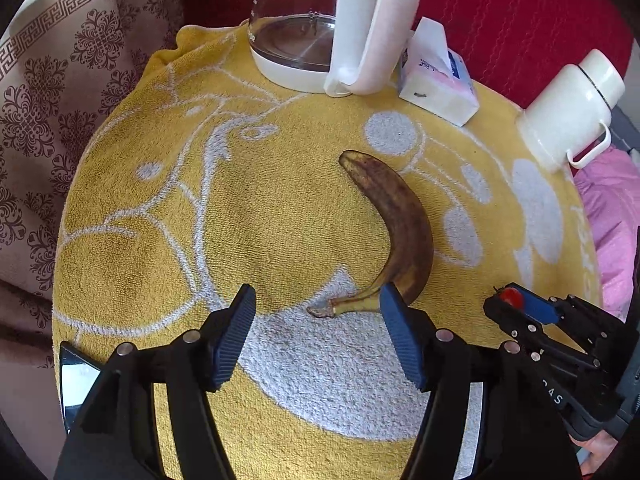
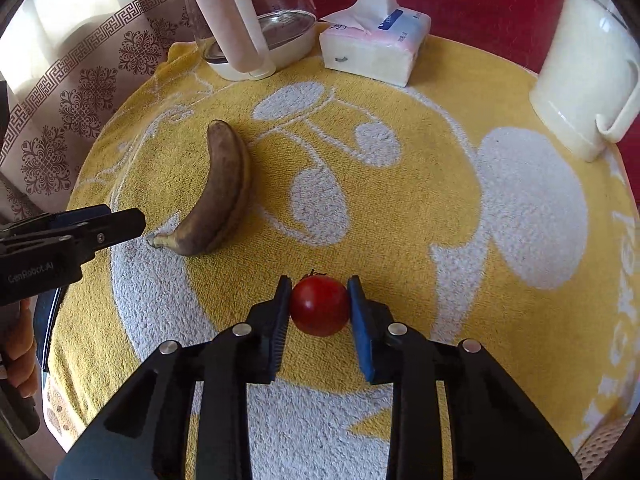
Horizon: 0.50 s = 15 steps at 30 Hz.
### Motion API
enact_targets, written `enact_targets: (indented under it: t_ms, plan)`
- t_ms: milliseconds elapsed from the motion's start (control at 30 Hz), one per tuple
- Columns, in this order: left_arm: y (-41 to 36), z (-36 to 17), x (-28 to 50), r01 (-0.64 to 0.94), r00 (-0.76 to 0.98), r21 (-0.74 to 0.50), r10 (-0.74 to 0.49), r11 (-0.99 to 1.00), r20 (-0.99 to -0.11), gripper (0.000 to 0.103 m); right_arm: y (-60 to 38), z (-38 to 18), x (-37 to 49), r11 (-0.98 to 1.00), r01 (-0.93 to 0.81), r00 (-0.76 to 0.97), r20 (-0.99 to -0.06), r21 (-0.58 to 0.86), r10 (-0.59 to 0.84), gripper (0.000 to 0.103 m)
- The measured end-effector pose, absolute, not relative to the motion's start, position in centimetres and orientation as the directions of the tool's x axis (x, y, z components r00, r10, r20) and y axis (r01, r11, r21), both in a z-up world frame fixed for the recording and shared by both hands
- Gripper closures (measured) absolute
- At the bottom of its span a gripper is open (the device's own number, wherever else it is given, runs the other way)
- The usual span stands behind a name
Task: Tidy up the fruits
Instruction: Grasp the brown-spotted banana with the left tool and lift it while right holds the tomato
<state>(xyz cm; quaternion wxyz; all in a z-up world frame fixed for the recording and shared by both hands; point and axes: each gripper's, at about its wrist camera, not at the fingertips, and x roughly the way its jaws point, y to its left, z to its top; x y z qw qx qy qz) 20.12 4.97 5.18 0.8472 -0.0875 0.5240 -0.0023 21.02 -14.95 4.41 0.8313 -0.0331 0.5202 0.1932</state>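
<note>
Right gripper (image 2: 319,308) clamped on red tomato (image 2: 320,306), low over yellow towel (image 2: 400,208). Left gripper (image 1: 318,336) apart, empty; brown banana (image 1: 394,226) just ahead, stem between fingers. No fruit placed yet, both remain to sort.

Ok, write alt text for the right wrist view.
The right gripper is shut on a red tomato over a yellow towel. A browned banana lies to its left, with the left gripper near its stem.
</note>
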Motion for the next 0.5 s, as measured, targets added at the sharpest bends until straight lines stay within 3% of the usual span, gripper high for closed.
enact_targets:
  t_ms: [267,500]
  plan:
    - [1.3,4.3,22.4,-0.028,0.437,-0.181,-0.151,0.983,-0.887,0.039,-18.5,4.3,18.1,0.947,-0.273,0.379,-0.886,0.17,0.268,0.074]
    - [-0.6,2.7,24.7,-0.027,0.41,-0.107,-0.087,0.994,-0.908,0.039,-20.4,4.3,16.1,0.955,-0.239,0.382,-0.888,0.175,0.258,0.074]
